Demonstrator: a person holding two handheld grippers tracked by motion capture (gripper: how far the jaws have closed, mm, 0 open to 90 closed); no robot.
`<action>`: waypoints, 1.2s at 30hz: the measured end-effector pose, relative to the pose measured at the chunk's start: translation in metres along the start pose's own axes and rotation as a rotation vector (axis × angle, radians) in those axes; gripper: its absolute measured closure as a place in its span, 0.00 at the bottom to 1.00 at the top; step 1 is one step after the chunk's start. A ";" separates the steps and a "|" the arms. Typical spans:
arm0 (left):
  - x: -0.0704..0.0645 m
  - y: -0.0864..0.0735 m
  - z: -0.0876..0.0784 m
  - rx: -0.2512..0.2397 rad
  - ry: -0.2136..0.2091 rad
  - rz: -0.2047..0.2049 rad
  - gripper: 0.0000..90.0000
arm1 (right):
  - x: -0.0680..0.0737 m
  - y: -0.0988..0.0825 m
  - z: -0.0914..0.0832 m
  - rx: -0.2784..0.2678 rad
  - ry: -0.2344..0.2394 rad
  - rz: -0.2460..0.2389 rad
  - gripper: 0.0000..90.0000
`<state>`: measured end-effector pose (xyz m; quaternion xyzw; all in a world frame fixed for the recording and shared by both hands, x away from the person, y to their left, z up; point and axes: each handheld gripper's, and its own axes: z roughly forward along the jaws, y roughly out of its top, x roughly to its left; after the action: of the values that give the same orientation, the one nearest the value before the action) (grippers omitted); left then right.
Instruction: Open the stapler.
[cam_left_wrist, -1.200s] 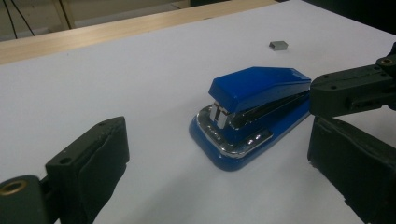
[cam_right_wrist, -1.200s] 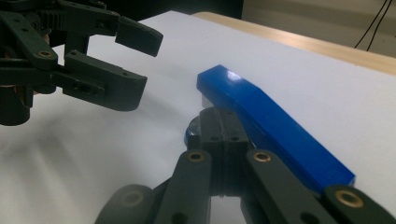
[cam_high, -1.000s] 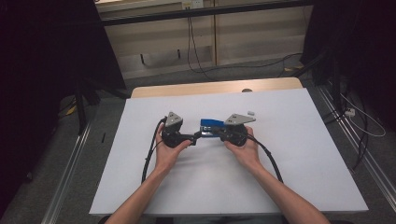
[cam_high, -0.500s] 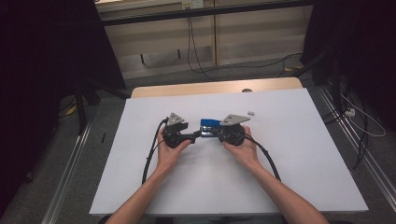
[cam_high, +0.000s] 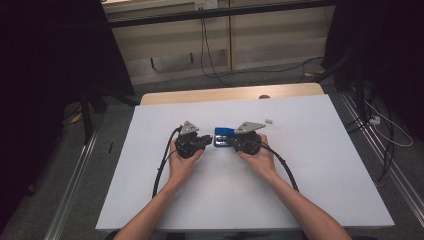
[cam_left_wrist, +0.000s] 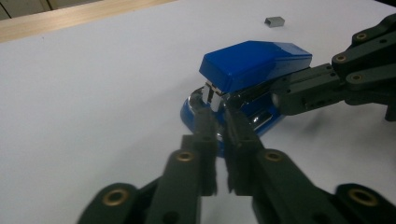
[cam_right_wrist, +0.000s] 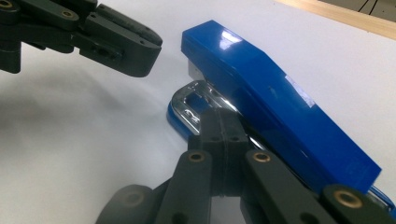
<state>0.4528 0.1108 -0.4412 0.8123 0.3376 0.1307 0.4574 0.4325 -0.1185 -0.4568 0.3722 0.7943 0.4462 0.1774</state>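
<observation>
Blue stapler (cam_left_wrist: 252, 65): left gripper (cam_left_wrist: 218, 112) just narrowed, seemingly empty; right gripper (cam_right_wrist: 223, 122) closed, grip hidden.

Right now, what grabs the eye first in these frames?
The blue stapler at mid-table, bright against the white tabletop, with a gripper at each end. The left gripper, whose jaws have just been closing, has its tips at the stapler's metal front, while the right gripper, jaws together, sits against the chrome base under the blue top. A small grey block of staples lies apart, farther back on the table.
</observation>
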 end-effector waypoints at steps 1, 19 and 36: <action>0.000 0.000 0.001 0.001 -0.005 -0.004 0.97 | 0.000 0.000 0.000 0.002 -0.001 -0.001 1.00; 0.005 0.010 0.017 0.023 0.012 0.007 1.00 | -0.001 0.002 0.006 0.058 -0.015 -0.001 1.00; 0.001 0.007 0.024 0.035 0.043 0.041 1.00 | 0.000 0.002 0.006 0.058 -0.023 -0.007 1.00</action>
<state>0.4689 0.0929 -0.4489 0.8240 0.3326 0.1514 0.4330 0.4369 -0.1142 -0.4587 0.3796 0.8061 0.4180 0.1773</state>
